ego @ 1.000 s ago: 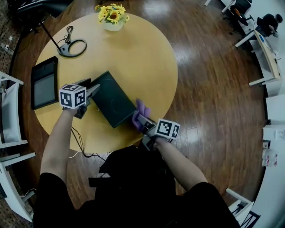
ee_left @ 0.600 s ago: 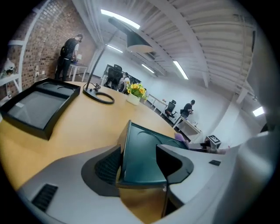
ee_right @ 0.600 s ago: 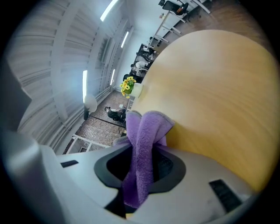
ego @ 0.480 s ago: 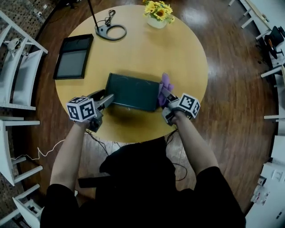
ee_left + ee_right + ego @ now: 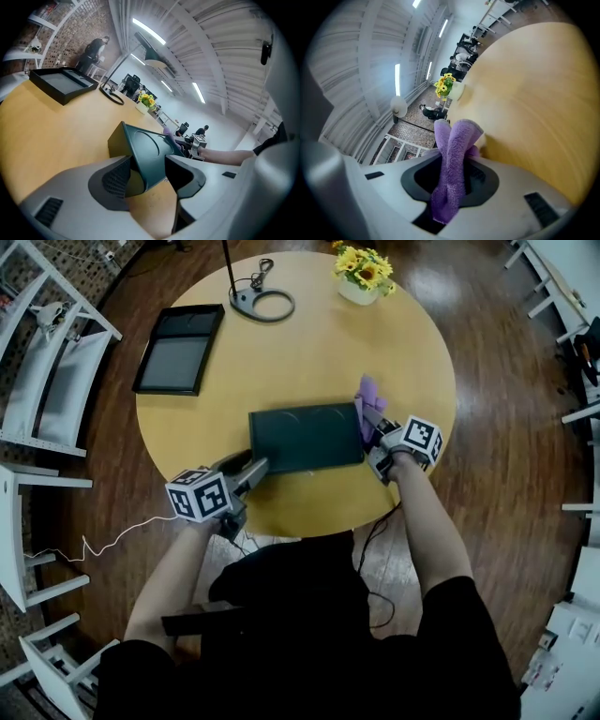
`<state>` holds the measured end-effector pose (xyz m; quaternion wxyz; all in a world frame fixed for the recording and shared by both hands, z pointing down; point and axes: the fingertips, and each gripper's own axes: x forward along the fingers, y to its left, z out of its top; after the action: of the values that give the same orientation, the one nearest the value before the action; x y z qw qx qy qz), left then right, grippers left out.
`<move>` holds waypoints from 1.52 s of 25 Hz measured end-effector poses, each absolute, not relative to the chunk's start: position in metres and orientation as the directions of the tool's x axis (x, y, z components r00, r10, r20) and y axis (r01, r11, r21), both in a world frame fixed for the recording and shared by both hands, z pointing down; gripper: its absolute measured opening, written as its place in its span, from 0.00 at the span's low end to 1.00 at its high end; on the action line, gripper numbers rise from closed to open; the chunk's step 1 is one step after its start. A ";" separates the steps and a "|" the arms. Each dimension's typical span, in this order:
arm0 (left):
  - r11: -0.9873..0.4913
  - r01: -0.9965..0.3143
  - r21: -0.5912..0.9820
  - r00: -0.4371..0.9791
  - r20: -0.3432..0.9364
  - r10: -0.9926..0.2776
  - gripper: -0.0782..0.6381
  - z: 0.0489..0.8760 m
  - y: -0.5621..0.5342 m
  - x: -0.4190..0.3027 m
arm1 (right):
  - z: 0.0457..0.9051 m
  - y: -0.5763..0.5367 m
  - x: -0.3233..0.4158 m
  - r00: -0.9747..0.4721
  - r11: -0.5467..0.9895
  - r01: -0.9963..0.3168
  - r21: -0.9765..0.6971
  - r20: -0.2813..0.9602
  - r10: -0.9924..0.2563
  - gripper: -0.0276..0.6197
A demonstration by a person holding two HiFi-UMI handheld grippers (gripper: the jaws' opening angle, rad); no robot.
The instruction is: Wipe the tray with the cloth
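Note:
A dark green tray (image 5: 305, 437) lies on the round yellow table (image 5: 403, 343). My left gripper (image 5: 258, 466) is at the tray's near left corner. In the left gripper view that tray (image 5: 146, 149) corner sits between the jaws of the left gripper (image 5: 147, 165). They are closing, with a little gap still showing on each side. My right gripper (image 5: 371, 425) is at the tray's right end, shut on a purple cloth (image 5: 368, 401). In the right gripper view the folded cloth (image 5: 453, 154) stands up out of the right gripper (image 5: 454, 163).
A black tray (image 5: 178, 349) lies at the table's far left. A lamp base with a ring (image 5: 262, 304) and a pot of yellow flowers (image 5: 366, 276) stand at the far edge. White chairs (image 5: 52, 381) stand to the left. A white cable (image 5: 103, 542) trails on the floor.
The head view has swung round, and the green tray now lies crosswise instead of slanting. My left gripper has come to its near left corner. The cloth stays at the tray's right end.

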<state>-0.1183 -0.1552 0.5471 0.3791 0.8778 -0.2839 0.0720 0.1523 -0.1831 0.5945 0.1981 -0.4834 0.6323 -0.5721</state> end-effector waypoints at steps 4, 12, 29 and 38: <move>-0.564 -0.558 0.609 0.827 0.350 -0.440 0.41 0.552 -0.154 -0.121 | 0.605 -0.144 0.141 -0.464 -0.128 -0.314 -0.941 0.269 -0.844 0.18; -0.584 -0.551 0.597 0.833 0.343 -0.435 0.40 0.549 -0.154 -0.121 | 0.596 -0.084 0.130 -0.399 -0.099 -0.237 -0.966 0.190 -0.897 0.18; -0.669 -0.573 0.474 0.820 0.315 -0.478 0.45 0.522 -0.250 -0.106 | 0.609 -0.032 0.103 -0.138 -0.155 -0.168 -0.974 0.179 -0.974 0.18; -0.717 -0.543 0.438 0.830 0.410 -0.378 0.48 0.555 -0.249 -0.073 | 0.606 -0.041 0.105 -0.175 -0.220 -0.256 -0.941 0.269 -0.947 0.18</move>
<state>-0.0734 -0.2494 0.5549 0.2801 0.9147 -0.2515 0.1473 0.1054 -0.0413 0.6060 0.3166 -0.5588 0.5384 -0.5456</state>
